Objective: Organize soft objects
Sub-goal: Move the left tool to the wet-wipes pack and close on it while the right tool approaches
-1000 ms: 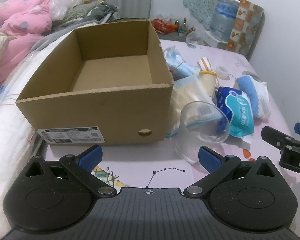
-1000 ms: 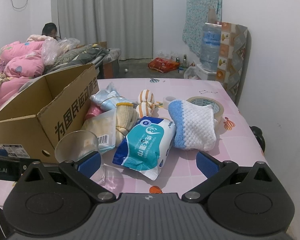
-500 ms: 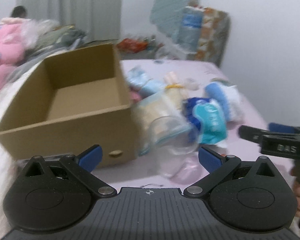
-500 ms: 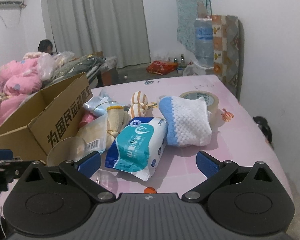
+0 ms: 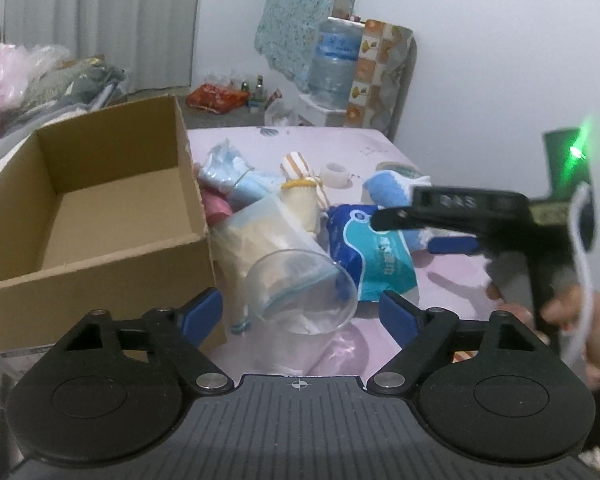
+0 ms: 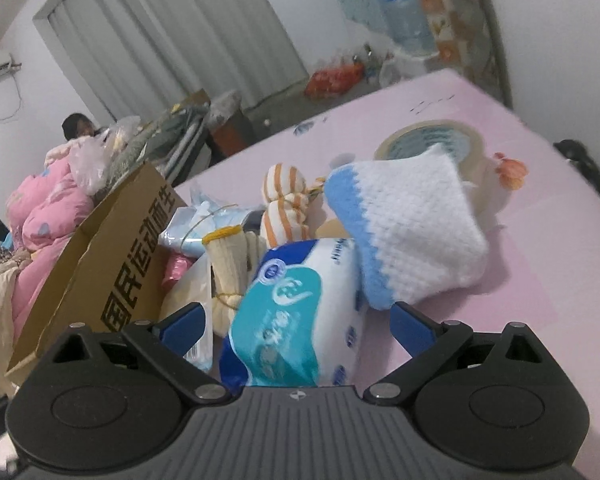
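A blue-and-white tissue pack (image 6: 296,304) lies on the pink sheet between the open fingers of my right gripper (image 6: 298,324), and the pads stand clear of its sides. Against its far edge rests a blue-and-white knitted cloth (image 6: 412,236). In the left wrist view the right gripper (image 5: 408,234) hovers over the tissue pack (image 5: 380,256). My left gripper (image 5: 300,312) is closing around a clear plastic cup (image 5: 300,292) lying on its side, without touching it. The open cardboard box (image 5: 92,304) stands empty at the left.
Between box and pack lie a zip bag (image 5: 260,236), a cream roll with a yellow band (image 6: 228,264), striped sock balls (image 6: 284,200) and a light blue bundle (image 5: 232,176). A tape roll (image 6: 432,136) sits behind the cloth. Pink bedding (image 6: 48,208) is piled beyond the box.
My right gripper has come in low over the tissue pack and rolled, so the pack now lies between its fingers. The left gripper has turned rightward and its fingers have narrowed a little around the cup.
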Available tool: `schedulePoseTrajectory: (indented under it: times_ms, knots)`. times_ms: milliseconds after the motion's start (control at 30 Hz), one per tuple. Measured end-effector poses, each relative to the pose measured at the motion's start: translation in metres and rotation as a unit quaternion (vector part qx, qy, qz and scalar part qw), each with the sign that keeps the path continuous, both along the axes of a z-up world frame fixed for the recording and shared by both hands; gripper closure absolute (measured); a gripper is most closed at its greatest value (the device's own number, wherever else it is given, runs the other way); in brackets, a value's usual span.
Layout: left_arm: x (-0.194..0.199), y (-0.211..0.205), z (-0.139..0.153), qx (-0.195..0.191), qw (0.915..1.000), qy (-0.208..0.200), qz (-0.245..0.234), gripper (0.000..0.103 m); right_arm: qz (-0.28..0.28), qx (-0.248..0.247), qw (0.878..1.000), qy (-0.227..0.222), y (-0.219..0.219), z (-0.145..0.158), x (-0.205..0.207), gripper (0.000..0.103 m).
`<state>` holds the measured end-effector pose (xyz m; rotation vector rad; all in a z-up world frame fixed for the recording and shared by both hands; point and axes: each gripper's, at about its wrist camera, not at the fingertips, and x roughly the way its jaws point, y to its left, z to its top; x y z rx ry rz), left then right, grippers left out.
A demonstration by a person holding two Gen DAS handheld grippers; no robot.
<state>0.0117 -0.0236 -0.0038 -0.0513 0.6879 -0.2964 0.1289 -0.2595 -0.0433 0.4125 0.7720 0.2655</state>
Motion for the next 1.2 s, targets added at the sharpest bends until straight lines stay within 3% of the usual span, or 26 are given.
schedulePoseTrajectory:
  times_ms: [167, 267, 500, 767, 867, 967, 1100, 1200]
  knots:
    - [-0.001, 0.009, 0.0, -0.004, 1.0, 0.001, 0.008, 0.017, 0.012, -0.055, 0.998, 0.024, 0.023, -0.011, 0.023, 0.06]
    - [-0.004, 0.013, 0.001, -0.006, 0.9999, 0.001, 0.011, 0.017, 0.035, -0.055, 0.997, 0.04, 0.029, -0.021, 0.026, 0.062]
    - [-0.012, 0.023, 0.005, -0.023, 0.9997, -0.005, 0.008, 0.017, 0.052, -0.06, 0.996, 0.041, 0.017, -0.016, 0.004, 0.062]
    - [-0.011, 0.012, 0.005, -0.064, 0.9966, 0.035, -0.04, 0.017, 0.103, -0.055, 0.992, 0.047, 0.001, -0.014, -0.045, 0.062]
    - [-0.009, 0.001, 0.002, -0.071, 0.994, 0.051, -0.065, 0.017, 0.114, -0.033, 0.992, 0.033, -0.009, -0.013, -0.06, 0.06]
    - [-0.005, -0.013, -0.003, -0.078, 0.9888, 0.078, -0.101, 0.017, 0.097, 0.027, 0.995, 0.009, -0.033, -0.01, -0.073, 0.06]
    - [0.005, -0.042, -0.01, -0.098, 0.9722, 0.134, -0.165, 0.016, 0.074, 0.098, 0.992, 0.001, -0.063, -0.017, -0.08, 0.061]
    - [0.012, -0.064, -0.01, -0.067, 0.9744, 0.124, -0.176, 0.016, 0.066, 0.123, 0.99, 0.0, -0.078, -0.025, -0.082, 0.063]
